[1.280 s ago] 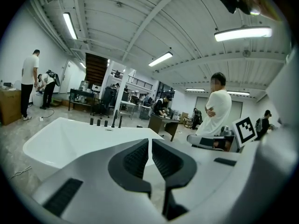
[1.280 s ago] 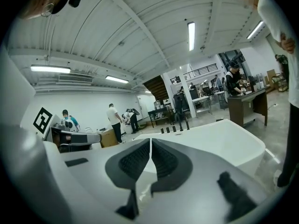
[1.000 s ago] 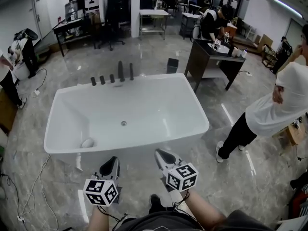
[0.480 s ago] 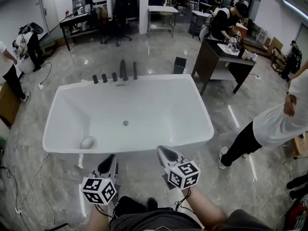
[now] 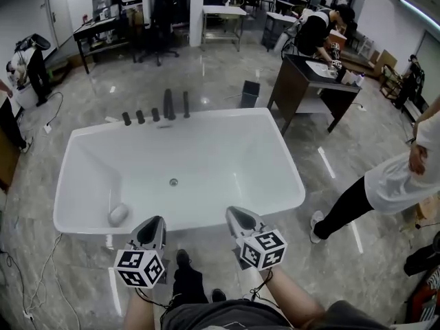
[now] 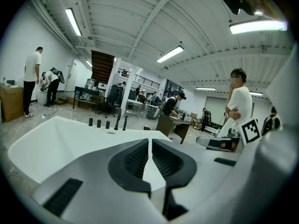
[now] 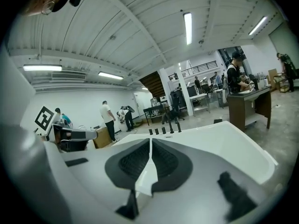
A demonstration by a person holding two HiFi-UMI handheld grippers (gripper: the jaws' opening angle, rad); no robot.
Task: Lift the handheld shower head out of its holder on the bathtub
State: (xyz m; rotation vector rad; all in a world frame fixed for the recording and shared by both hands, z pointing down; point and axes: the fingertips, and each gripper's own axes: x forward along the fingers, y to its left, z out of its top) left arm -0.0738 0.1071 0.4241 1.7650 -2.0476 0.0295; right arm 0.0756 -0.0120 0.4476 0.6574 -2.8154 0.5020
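A white bathtub fills the middle of the head view. A row of black fittings stands on its far rim, and the two tallest are at the row's right end. I cannot tell which one is the shower head. The same row shows small and far off as black fittings in the left gripper view and black fittings in the right gripper view. My left gripper and right gripper hover side by side at the tub's near rim, pointing across it. Both are shut and empty: left gripper, right gripper.
A small rounded white object lies inside the tub at near left, and the drain is in its floor. A black bin and a dark table stand beyond the tub. A person stands at right. Cables trail on the floor at left.
Both grippers have moved forward together toward the tub, so its near rim now lies just ahead of their tips. Their jaws look the same as before.
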